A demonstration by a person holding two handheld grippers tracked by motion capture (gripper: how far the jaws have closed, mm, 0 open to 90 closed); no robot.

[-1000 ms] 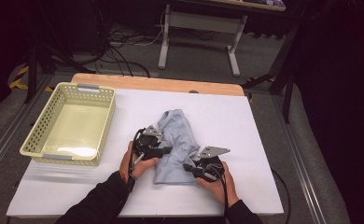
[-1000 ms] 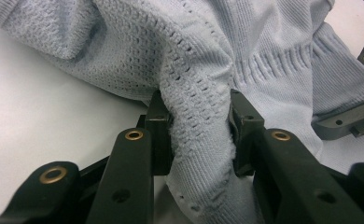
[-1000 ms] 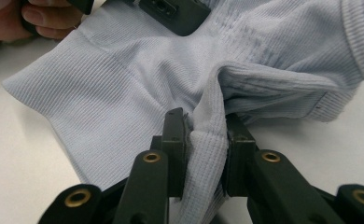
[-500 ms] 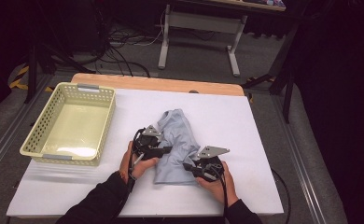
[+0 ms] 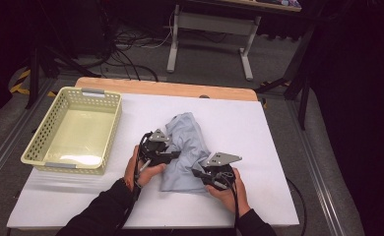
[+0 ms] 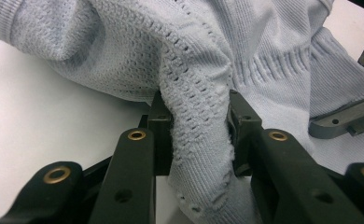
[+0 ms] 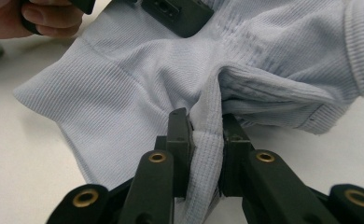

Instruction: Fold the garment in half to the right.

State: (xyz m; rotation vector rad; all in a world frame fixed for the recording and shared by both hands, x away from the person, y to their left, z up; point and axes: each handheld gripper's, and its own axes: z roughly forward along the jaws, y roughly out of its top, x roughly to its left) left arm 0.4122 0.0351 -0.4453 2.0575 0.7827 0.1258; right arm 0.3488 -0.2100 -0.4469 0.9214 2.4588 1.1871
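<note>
A light blue knitted sweater (image 5: 184, 147) was lying crumpled on the white table (image 5: 259, 128), a bit nearer to the person than the middle. A yellow plastic basket (image 5: 112, 129) was set to the left of it, well apart from the cloth.

The left gripper (image 5: 173, 154) was clenched on a thick fold of the sweater (image 6: 196, 126) at its left side. In the left gripper view the holey knit was seen squeezed between the two black jaws. The right gripper (image 5: 200, 174) was clenched on a thinner ribbed fold (image 7: 207, 135) at the near right side, and in the right gripper view that fold was pinched tight between the jaws. Both grippers were kept low, close to the table.

The step in hand was judged to be getting a firm hold on both sides, so that the sweater could be lifted or spread (which of the two could not be told). For it to be done well, both grips should be kept tight before anything was moved. The two hands should be raised together, so that the cloth would not be pulled to one side. The right fold was thin, so it could slip out if it was tugged too fast. The sweater was soft and floppy, so slow pulls were thought best. If it was meant for the basket, it should be carried over the rim, not dragged.
</note>
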